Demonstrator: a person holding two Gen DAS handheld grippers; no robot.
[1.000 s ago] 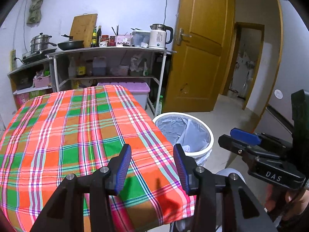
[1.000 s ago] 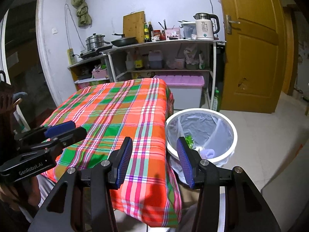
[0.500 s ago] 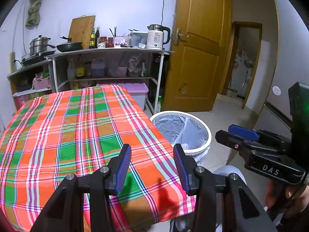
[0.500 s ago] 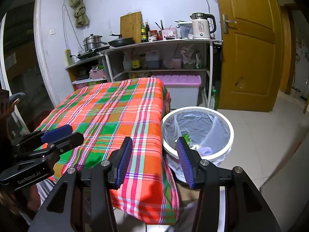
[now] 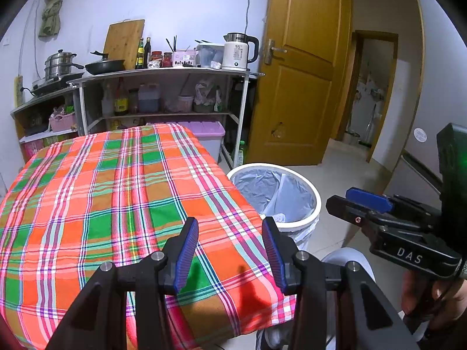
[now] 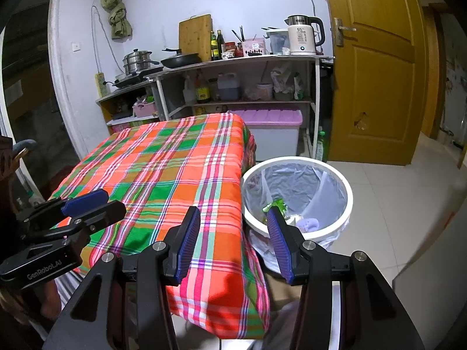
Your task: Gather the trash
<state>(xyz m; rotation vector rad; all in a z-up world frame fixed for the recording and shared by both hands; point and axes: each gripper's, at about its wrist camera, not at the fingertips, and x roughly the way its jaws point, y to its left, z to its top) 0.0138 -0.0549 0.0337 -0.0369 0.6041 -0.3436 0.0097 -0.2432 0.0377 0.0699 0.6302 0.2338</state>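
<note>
Trash [image 6: 294, 217] down inside the white bin [image 6: 344, 183], lined with a clear bag: green wrapper scraps and a pale purple lump at the bottom, seen just past the right finger of the right gripper [image 6: 233, 234]. Bin standing on the tiled floor, hard against the hanging edge of the plaid tablecloth [image 6: 163, 172], ahead and to the right of both grippers. From the left wrist view, only the bin's rim [image 5: 316, 204] and the crinkled liner visible; contents hidden by the table corner.

Right gripper released, blue pads apart, nothing between them; poised above the near right corner of the cloth, the bin rim showing beyond its right finger. Left gripper [image 5: 230, 250] likewise released and empty, above the near edge of the cloth [image 5: 96, 204], well left of the bin. Each gripper visible in the other's view, held side by side; a hand [image 5: 435, 300] under the right one.

Cloth top bare of objects. Beyond the far end of the table, a metal shelf rack [image 6: 233, 58] with kettle [image 6: 302, 36], frying pan [image 6: 181, 59], cutting board [image 6: 195, 36], bottles and jars. Pink-lidded storage box [image 6: 271, 118] under the rack, just behind the bin. Wooden door [image 6: 376, 67] further right, past the bin.
</note>
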